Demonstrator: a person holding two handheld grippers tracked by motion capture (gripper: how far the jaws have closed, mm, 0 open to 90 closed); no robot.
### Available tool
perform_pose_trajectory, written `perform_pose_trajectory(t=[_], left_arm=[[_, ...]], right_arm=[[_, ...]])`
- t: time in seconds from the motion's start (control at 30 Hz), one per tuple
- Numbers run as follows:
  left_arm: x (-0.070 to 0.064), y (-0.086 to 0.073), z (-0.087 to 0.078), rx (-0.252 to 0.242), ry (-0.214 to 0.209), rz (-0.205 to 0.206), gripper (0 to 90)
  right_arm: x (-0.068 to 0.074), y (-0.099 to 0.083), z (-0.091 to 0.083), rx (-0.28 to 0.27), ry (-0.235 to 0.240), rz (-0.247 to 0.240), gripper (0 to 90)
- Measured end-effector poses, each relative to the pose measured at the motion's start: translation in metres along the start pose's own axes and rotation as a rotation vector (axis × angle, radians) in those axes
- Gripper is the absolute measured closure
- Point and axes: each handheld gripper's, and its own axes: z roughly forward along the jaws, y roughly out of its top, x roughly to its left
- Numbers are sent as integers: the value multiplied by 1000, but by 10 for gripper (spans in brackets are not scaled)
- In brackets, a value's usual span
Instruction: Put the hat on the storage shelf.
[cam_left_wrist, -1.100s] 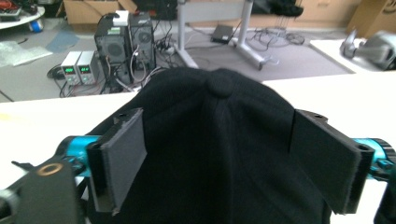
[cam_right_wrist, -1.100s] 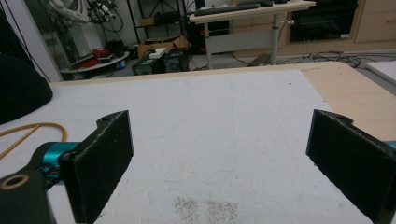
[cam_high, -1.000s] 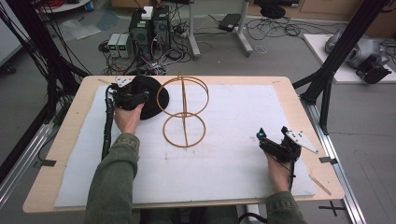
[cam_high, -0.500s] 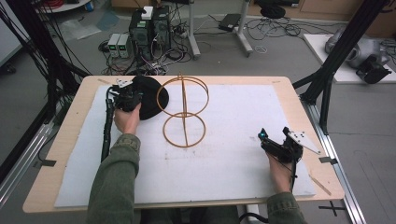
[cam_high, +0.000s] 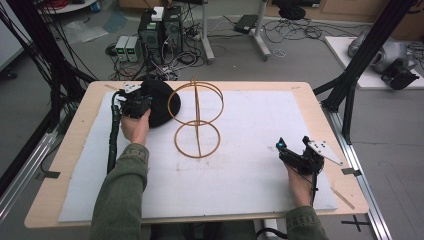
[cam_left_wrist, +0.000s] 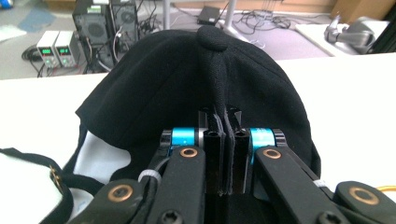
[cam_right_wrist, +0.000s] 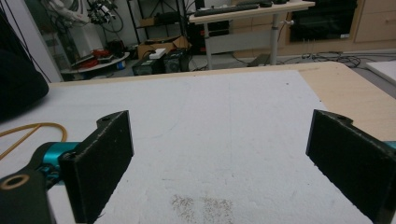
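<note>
Black fabric cap (cam_left_wrist: 196, 88) with a round button on top, pinched along a raised fold of its crown cloth between the pressed-together jaws of the left gripper (cam_left_wrist: 223, 158). Spreads away ahead of those jaws, dome rising to the button beyond the fingertips, white lining visible under the edge to the jaws' left. Seen from above as a dark mound (cam_high: 159, 102) at the far left of the white padded mat (cam_high: 260, 150), with the left gripper (cam_high: 135, 104) on its near-left side, held by a hand in an olive sleeve.

Just beside the cap, on its right: thin golden wire stand (cam_high: 196, 117) made of two rings joined by an upright post, one flat on the mat, the other raised and overlapping the cap's edge.

Well apart, at the near right of the mat: right gripper (cam_high: 300, 157), jaws spread wide with bare mat between them (cam_right_wrist: 219, 140). Off to those jaws' left, a curve of the golden wire (cam_right_wrist: 28, 130).

Pale wooden table (cam_high: 320, 112) under the mat.
</note>
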Motion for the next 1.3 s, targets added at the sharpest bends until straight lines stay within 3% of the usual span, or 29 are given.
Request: perform_pose_trajectory(t=[0.2, 0.43, 0.67, 1.1, 1.3], left_arm=[[-1, 15, -22, -72, -1, 12, 878], [-6, 32, -51, -204, 13, 24, 878], [-10, 46, -76, -325, -8, -8, 878], [-6, 63, -105, -433, -8, 16, 877], [-3, 69, -118, -491, -57, -1, 877]], right_arm=[[1, 0, -1, 0, -3, -5, 66], [4, 0, -2, -6, -2, -22, 66], [6, -1, -1, 3, 6, -19, 66], [7, -1, 0, 7, 22, -8, 66], [6, -1, 0, 2, 18, -7, 66]])
